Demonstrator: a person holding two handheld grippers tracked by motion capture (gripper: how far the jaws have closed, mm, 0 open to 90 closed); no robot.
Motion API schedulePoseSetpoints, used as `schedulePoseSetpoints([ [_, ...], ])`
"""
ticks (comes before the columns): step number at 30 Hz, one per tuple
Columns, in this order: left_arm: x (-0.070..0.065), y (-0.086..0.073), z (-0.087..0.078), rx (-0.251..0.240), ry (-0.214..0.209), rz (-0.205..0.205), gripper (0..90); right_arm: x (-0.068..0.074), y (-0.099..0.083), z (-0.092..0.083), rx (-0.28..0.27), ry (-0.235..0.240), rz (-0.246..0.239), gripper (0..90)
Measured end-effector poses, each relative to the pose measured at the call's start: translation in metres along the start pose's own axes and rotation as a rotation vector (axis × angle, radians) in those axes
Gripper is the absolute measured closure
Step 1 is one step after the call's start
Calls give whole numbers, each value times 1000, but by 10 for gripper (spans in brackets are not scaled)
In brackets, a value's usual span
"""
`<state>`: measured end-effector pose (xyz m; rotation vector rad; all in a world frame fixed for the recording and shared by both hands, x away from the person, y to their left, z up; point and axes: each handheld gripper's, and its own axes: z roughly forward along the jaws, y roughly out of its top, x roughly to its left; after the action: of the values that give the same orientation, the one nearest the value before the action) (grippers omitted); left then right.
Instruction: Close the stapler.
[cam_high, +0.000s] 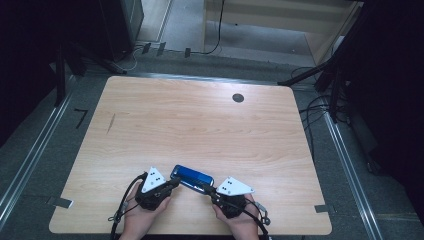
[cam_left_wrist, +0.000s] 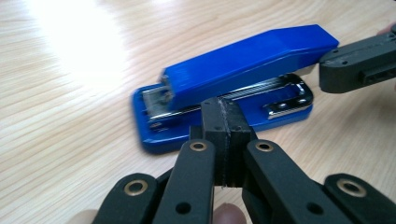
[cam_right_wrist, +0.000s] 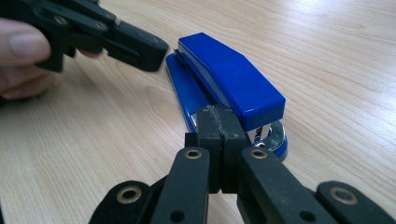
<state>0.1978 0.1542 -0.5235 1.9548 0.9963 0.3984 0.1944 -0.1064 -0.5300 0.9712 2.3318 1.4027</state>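
A blue stapler (cam_high: 192, 176) lies flat on the wooden table (cam_high: 200, 125), close to the near edge, its lid down over a chrome staple track (cam_left_wrist: 280, 95). My left gripper (cam_high: 173, 183) is shut with nothing between its jaws, and its tips (cam_left_wrist: 227, 116) sit against the long side of the stapler (cam_left_wrist: 243, 74). My right gripper (cam_high: 206, 188) is also shut and empty, its tips (cam_right_wrist: 219, 123) at one end of the stapler (cam_right_wrist: 229, 79). Each gripper shows in the other's view, the right gripper (cam_left_wrist: 359, 63) and the left gripper (cam_right_wrist: 135, 44). Whether either one touches the stapler is unclear.
A dark round grommet hole (cam_high: 238, 98) sits near the table's far edge. Cables (cam_high: 312, 107) and dark stands lie on the floor around the table. Bare wood stretches beyond the stapler.
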Motion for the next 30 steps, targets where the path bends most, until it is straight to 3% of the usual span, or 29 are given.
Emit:
schedulePoseSetpoints([
  [6,20,-9,-20,-49,26,-39,900,-8,0,1,-4,-10,18,900],
  [13,45,-19,-39,-101,65,-91,692,-17,1,6,-7,-17,25,900],
  [20,76,-26,-61,-142,152,-153,481,-21,2,10,-4,-17,29,900],
  [25,100,-33,-74,-166,224,-214,391,-23,3,11,-8,-14,41,900],
  [30,111,-35,-81,-158,281,-213,288,-24,2,14,-4,-8,44,900],
])
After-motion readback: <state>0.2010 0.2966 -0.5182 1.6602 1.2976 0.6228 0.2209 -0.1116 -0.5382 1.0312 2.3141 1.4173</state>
